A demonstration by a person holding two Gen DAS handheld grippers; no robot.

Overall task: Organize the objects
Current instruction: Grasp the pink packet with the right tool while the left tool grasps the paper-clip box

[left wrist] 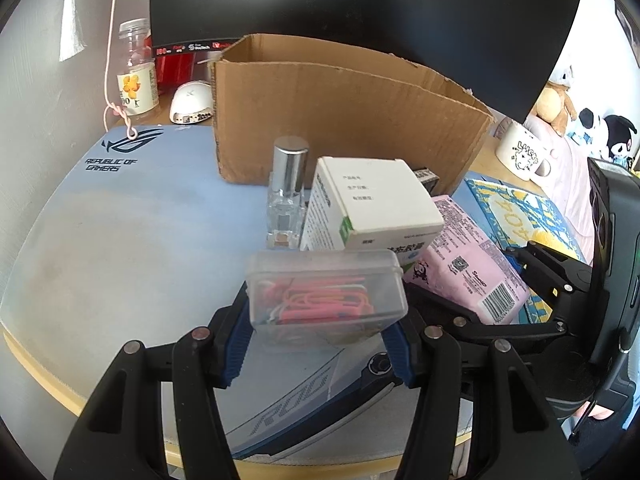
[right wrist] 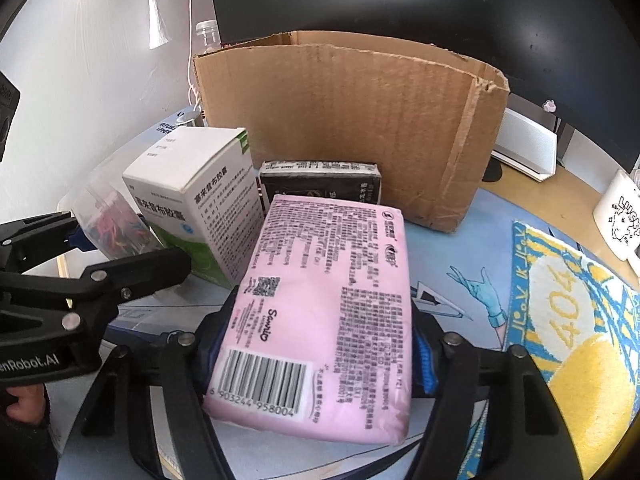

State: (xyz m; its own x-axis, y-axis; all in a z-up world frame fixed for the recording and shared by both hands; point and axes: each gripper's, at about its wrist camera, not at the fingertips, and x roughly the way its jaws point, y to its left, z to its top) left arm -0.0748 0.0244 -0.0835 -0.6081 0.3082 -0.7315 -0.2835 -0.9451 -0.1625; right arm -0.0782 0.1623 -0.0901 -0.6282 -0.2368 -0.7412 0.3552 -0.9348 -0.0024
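The open cardboard box (left wrist: 344, 120) in the upper middle looks the likely bin. Before it, at lower centre, the right gripper (right wrist: 320, 356) pinches the pink tissue pack (right wrist: 328, 312), and the left gripper (left wrist: 320, 340) clamps the clear clip case (left wrist: 326, 300), both probably bound there, above a blue desk mat (left wrist: 120, 220) under a dark monitor (left wrist: 360, 0)

The tabletop (left wrist: 28, 354) carries a blue mat (left wrist: 132, 216); on the mat stand a cardboard box (left wrist: 340, 120), a glass bottle (left wrist: 286, 196) and a white carton (left wrist: 360, 204).
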